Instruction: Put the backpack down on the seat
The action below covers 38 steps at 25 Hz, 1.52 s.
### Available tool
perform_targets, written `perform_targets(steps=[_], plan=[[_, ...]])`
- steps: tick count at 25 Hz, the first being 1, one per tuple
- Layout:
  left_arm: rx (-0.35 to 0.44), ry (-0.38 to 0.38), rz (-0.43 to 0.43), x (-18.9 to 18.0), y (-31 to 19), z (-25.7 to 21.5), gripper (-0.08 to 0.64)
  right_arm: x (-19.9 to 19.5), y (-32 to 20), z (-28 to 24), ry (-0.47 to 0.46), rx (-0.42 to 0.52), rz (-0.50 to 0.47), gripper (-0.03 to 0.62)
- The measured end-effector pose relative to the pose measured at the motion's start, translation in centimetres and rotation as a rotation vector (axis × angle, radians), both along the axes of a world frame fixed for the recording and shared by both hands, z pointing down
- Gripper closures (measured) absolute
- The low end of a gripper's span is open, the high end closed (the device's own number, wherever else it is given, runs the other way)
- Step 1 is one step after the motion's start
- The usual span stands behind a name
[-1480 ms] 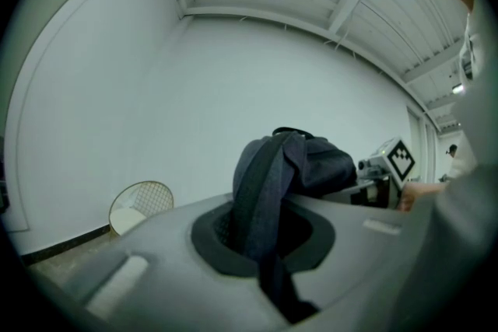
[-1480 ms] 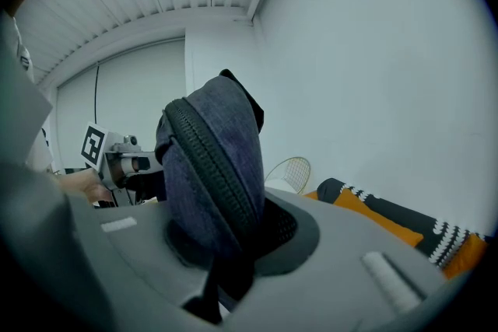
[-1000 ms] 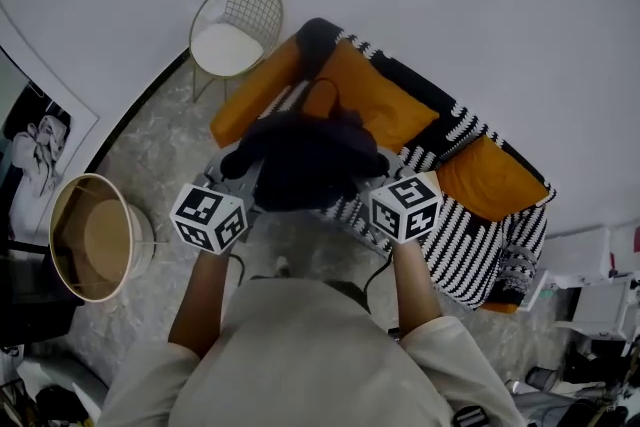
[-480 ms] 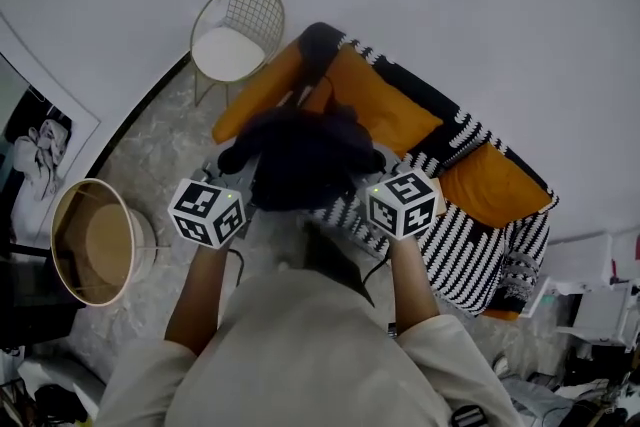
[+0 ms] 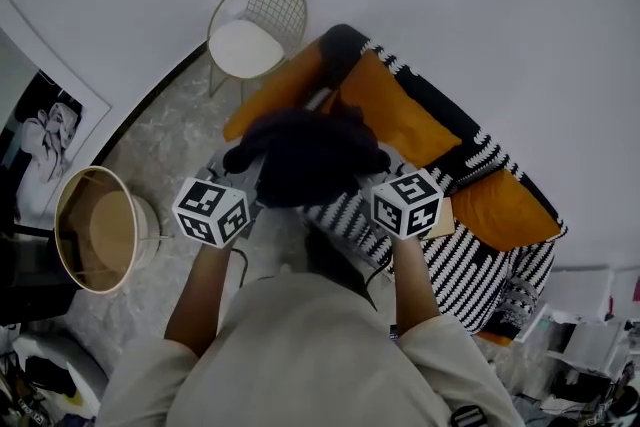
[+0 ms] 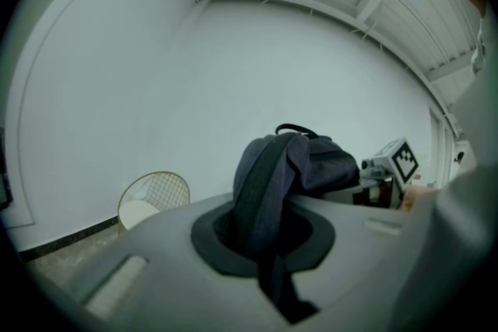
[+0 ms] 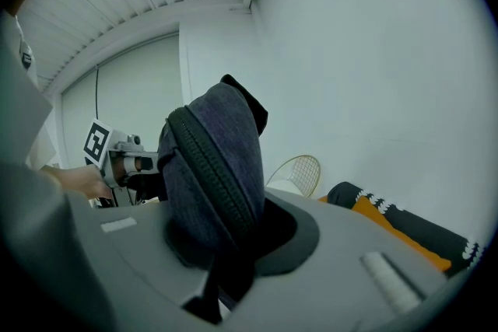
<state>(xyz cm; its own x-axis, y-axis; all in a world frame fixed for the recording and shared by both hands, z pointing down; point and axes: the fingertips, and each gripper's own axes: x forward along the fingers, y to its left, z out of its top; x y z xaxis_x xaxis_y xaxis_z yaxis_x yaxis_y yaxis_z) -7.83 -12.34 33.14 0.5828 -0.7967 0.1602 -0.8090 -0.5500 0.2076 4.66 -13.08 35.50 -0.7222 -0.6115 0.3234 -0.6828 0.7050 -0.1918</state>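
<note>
Both grippers hold the dark backpack [image 5: 305, 155] up between them; left gripper [image 6: 264, 245] pinches its strap; right gripper [image 7: 226, 245] clamps its zipped edge; backpack hangs over the striped sofa [image 5: 470, 255] beside the orange cushions [image 5: 395, 110]; contact with the seat not determinable.

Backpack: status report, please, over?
Both shut on backpack: left tool, right tool. Backpack in air, not yet down. On sofa seat: orange cushions.

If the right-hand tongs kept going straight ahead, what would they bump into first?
The dark backpack clamped in the right tongs. Beyond it, probably the white wall; depth is unclear. The sofa sits off to the right.
</note>
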Motion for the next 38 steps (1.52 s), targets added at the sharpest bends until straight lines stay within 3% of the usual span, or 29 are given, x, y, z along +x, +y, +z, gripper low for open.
perform_targets(steps=[19, 38], plan=[[-0.152, 0.023, -0.132, -1.3, -12.5, 7.7, 0.551, -1.5, -13.8, 7.1, 0.037, -0.113, -0.127, 0.537], [-0.306, 0.046, -0.250, -2.7, -19.9, 15.8, 0.551, -3.1, -22.1, 15.5, 0.063, -0.240, -0.229, 0.537]])
